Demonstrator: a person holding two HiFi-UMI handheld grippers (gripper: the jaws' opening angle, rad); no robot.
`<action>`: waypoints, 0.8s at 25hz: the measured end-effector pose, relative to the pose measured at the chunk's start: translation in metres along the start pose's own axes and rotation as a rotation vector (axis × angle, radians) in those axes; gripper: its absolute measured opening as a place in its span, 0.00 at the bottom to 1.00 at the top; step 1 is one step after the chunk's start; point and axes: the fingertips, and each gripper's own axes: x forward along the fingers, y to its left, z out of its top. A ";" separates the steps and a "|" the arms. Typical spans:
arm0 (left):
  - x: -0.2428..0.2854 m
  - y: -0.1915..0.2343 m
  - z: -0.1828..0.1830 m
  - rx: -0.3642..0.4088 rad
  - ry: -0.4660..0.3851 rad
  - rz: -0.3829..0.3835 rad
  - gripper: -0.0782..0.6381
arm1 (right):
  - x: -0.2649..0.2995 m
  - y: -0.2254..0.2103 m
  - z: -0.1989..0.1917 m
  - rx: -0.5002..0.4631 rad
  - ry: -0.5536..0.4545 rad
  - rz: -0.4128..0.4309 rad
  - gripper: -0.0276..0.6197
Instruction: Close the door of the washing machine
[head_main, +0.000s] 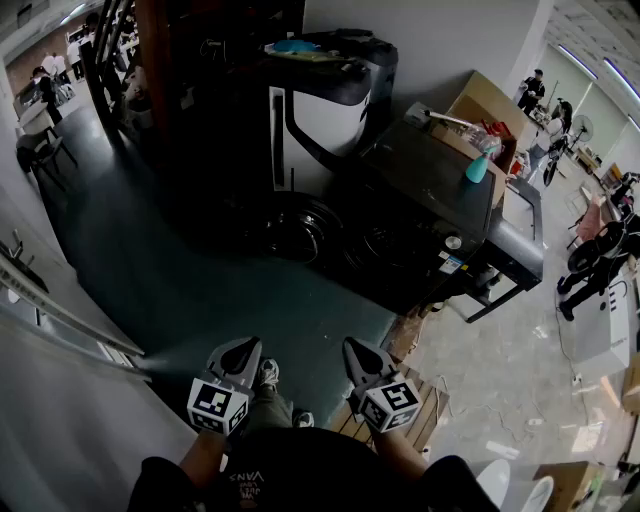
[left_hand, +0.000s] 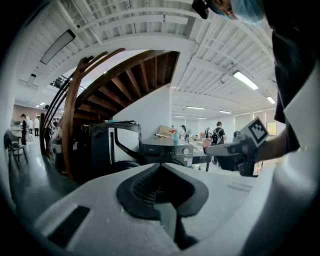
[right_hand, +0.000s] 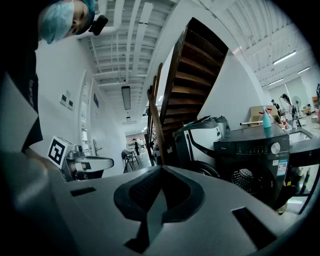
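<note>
Your left tool (head_main: 240, 347) and right tool (head_main: 360, 348) are both pinched together, empty, held side by side well short of the washing machine (head_main: 425, 185), whose door (head_main: 293, 232) stands open.

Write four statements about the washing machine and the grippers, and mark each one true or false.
1. The door of the washing machine stands open. True.
2. The left gripper is clamped on the door. False: its jaws are together on nothing, and it is held well short of the machine.
3. The right gripper has its jaws wide apart. False: they are together, with nothing between them.
4. A teal bottle stands on top of the washing machine. True.
</note>
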 end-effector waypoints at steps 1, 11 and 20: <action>0.000 0.000 0.000 -0.004 0.002 0.004 0.12 | 0.001 0.001 0.000 0.016 -0.003 0.010 0.04; 0.016 0.024 -0.003 -0.054 -0.005 -0.012 0.18 | 0.028 0.007 0.006 0.082 -0.020 0.083 0.22; 0.078 0.088 -0.003 -0.123 0.028 -0.139 0.46 | 0.101 -0.016 0.012 0.083 0.006 0.010 0.35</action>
